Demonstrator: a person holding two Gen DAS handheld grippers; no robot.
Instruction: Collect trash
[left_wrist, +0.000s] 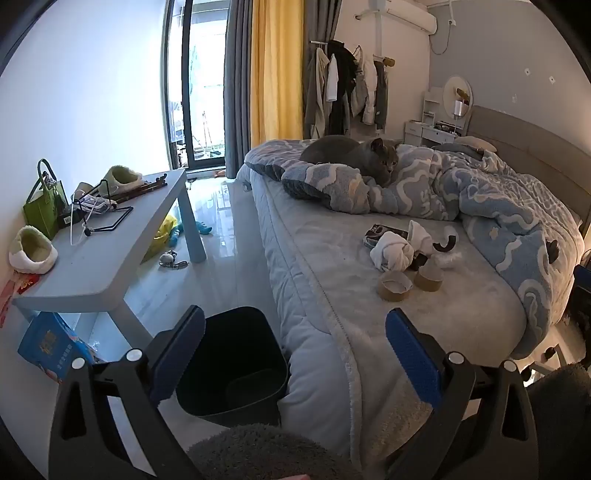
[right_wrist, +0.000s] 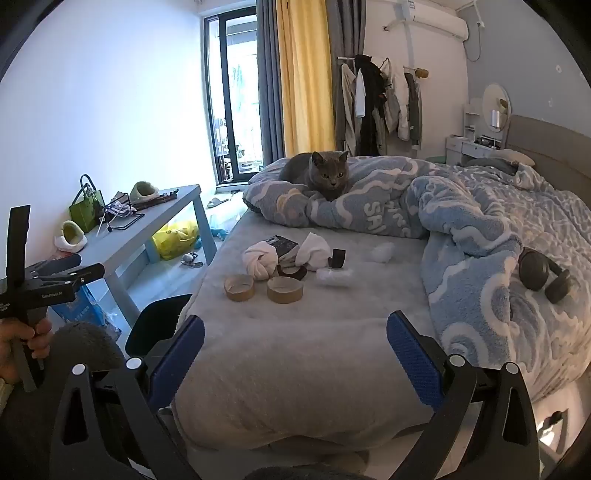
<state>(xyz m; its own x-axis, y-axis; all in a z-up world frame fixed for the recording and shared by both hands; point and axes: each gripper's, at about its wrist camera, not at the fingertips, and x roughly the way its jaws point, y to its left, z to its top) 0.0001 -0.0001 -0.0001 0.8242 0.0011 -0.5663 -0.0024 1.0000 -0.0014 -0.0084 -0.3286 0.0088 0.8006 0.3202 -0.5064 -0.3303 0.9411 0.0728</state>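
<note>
- Both my tongs, left gripper (left_wrist: 295, 354) and right gripper (right_wrist: 295, 354), gape wide, empty.
- Two brown cardboard tape cores (right_wrist: 239, 287) lie mid-bed; black plastic bin (left_wrist: 236, 365) stands beside the mattress.
- I'd pinch a core's rim first, steering well clear of the grey cat (right_wrist: 321, 173).

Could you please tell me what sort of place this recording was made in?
Most likely a lived-in bedroom at home: a bed with a rumpled blue duvet, clothes hanging on a rack by the curtains, and a grey cat lying on the bedding.
</note>
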